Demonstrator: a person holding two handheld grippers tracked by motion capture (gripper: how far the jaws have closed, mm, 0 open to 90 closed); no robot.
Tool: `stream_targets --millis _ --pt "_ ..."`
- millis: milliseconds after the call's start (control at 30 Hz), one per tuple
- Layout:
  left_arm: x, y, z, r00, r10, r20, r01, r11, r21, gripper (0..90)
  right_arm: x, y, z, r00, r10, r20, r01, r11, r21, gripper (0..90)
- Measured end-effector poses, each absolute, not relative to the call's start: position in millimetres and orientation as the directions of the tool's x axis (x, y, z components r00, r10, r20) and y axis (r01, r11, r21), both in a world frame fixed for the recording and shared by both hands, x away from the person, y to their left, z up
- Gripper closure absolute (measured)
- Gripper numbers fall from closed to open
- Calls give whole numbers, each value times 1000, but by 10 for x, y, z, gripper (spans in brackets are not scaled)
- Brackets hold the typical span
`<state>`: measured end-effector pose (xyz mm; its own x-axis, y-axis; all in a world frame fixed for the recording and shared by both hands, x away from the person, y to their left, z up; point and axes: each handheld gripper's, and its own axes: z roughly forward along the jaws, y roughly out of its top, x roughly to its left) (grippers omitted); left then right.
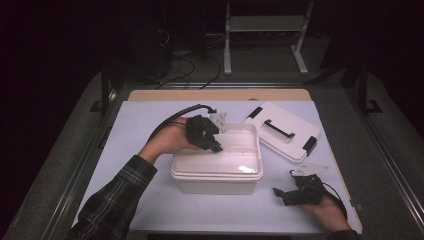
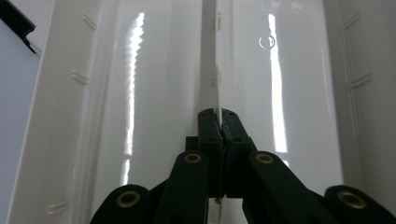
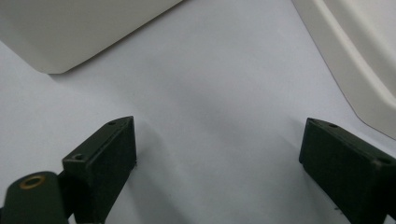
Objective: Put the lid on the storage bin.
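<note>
White matting covers the table [image 1: 150, 200]; at frame centre sits a glossy white box [image 1: 217, 172], its lid [image 1: 282, 131] off, upper right. My left gripper [image 2: 218, 122] clamps its thin divider [image 2: 211, 70]; my right gripper [image 3: 219, 154] rests agape.

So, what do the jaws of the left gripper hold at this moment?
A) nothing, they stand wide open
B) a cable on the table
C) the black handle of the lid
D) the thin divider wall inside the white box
D: in the left gripper view the left gripper has its jaws shut on the thin divider that runs down the middle of the white box.
</note>
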<state>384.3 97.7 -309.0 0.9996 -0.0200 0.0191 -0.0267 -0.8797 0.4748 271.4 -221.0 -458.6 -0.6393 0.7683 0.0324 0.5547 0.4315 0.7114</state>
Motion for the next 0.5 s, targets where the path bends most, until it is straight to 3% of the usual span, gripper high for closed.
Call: stream_targets --millis 400,500 --pt "3835 956 -3111 1000 -12 17 -19 -890 455 877 2713 -2209 -4587 -639 768 31 554 432 712 102" --pt "3839 965 -3100 1000 -6 10 -10 -889 459 804 2713 -2209 -4587 -639 769 31 554 432 712 102"
